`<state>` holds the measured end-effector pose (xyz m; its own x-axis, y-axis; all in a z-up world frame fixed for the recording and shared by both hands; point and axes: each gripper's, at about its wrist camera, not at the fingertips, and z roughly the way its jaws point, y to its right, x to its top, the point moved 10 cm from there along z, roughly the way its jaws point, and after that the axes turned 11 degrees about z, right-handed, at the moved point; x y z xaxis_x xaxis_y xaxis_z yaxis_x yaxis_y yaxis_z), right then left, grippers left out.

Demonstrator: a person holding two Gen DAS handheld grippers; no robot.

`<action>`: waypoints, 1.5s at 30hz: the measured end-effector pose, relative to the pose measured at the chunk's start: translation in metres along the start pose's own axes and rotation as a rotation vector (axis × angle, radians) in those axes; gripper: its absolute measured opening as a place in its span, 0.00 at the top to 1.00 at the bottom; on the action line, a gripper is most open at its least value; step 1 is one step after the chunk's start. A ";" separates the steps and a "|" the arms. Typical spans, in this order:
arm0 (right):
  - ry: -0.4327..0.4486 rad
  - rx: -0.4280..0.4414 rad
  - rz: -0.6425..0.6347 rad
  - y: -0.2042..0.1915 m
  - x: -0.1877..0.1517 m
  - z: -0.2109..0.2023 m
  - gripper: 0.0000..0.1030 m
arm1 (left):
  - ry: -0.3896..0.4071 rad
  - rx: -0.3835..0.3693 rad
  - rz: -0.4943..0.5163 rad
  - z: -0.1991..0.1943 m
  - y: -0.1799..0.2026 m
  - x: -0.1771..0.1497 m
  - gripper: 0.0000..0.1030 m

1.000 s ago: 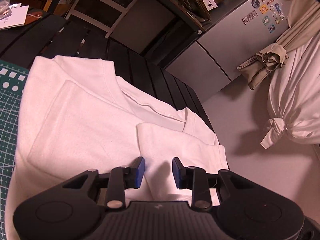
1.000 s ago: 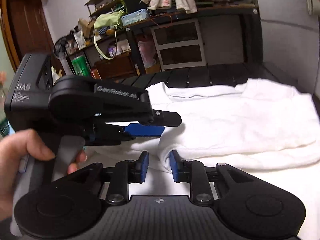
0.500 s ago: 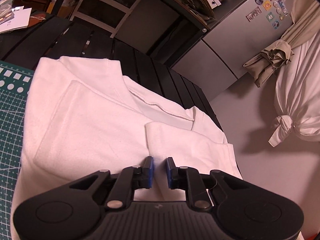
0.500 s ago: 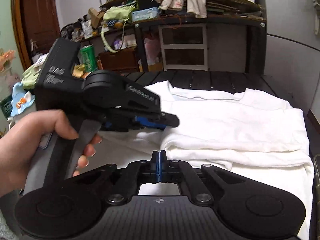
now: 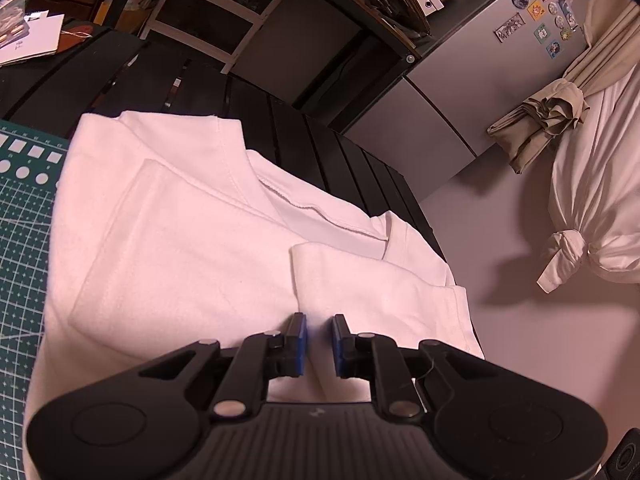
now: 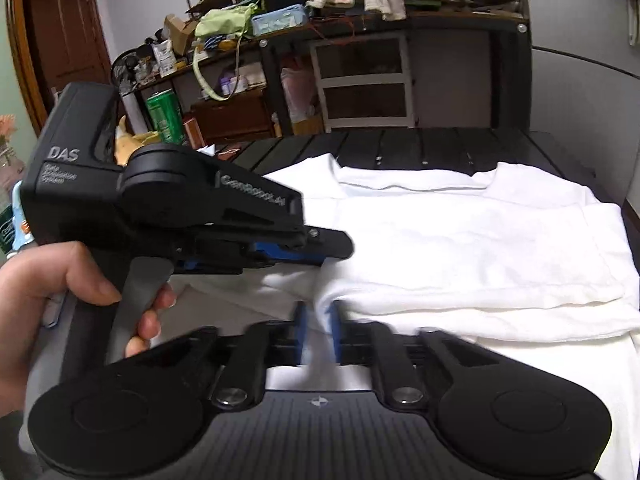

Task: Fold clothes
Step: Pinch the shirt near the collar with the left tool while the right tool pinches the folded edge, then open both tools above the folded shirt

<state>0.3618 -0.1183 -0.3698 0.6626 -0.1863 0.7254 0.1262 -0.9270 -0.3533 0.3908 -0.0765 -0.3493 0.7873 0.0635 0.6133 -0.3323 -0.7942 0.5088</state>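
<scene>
A white shirt (image 5: pixel 180 248) lies flat on a black slatted table (image 5: pixel 320 152), collar at the far side, with one side folded in over the body. My left gripper (image 5: pixel 319 344) is narrowed on the near edge of that folded flap, with cloth between its blue pads. In the right wrist view the shirt (image 6: pixel 460 248) spreads to the right. There the left gripper (image 6: pixel 320 248) reaches in from the left, held by a hand (image 6: pixel 60 280). My right gripper (image 6: pixel 318 332) pinches a raised ridge of the shirt's near edge between its pads. That view is slightly blurred.
A green cutting mat (image 5: pixel 20 240) lies under the shirt's left side. A grey fridge (image 5: pixel 480 80) and a knotted curtain (image 5: pixel 580 240) stand past the table's right edge. Cluttered shelves (image 6: pixel 360 80) and a green can (image 6: pixel 164 116) stand behind the table.
The left jaws drew in from wide to narrow around the shirt's fold. The right pads, apart a second ago, met half a second ago and now stand slightly apart with cloth between them.
</scene>
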 end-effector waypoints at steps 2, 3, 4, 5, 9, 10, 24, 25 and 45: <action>0.013 0.004 -0.008 -0.001 0.002 -0.006 0.99 | -0.002 0.005 0.009 0.001 0.001 0.000 0.87; 0.016 0.003 -0.016 -0.001 0.002 -0.008 1.00 | -0.003 0.010 0.017 0.001 0.001 0.000 0.87; 0.019 0.001 -0.026 -0.003 0.002 -0.011 1.00 | -0.004 0.012 0.020 0.002 0.001 0.001 0.87; 0.020 0.002 -0.036 -0.005 0.001 -0.014 1.00 | -0.004 0.016 0.025 0.002 0.002 0.001 0.87; 0.006 0.003 -0.039 -0.006 -0.006 -0.017 1.00 | -0.004 0.016 0.017 0.002 0.001 0.001 0.87; 0.007 -0.003 -0.038 -0.006 -0.007 -0.017 1.00 | -0.005 0.015 0.015 0.002 0.001 0.001 0.87; -0.039 0.004 -0.015 0.000 0.002 0.008 0.94 | -0.005 0.013 0.019 0.002 0.000 0.001 0.87; -0.036 -0.001 -0.015 0.000 0.003 0.009 0.96 | -0.004 0.013 0.019 0.002 0.000 0.001 0.87; 0.045 -0.028 -0.018 0.003 -0.001 -0.017 0.95 | -0.015 0.029 0.001 0.004 -0.003 0.001 0.92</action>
<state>0.3486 -0.1262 -0.3615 0.6265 -0.1831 0.7576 0.1170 -0.9389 -0.3236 0.3948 -0.0762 -0.3523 0.7947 0.0538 0.6047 -0.3181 -0.8114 0.4903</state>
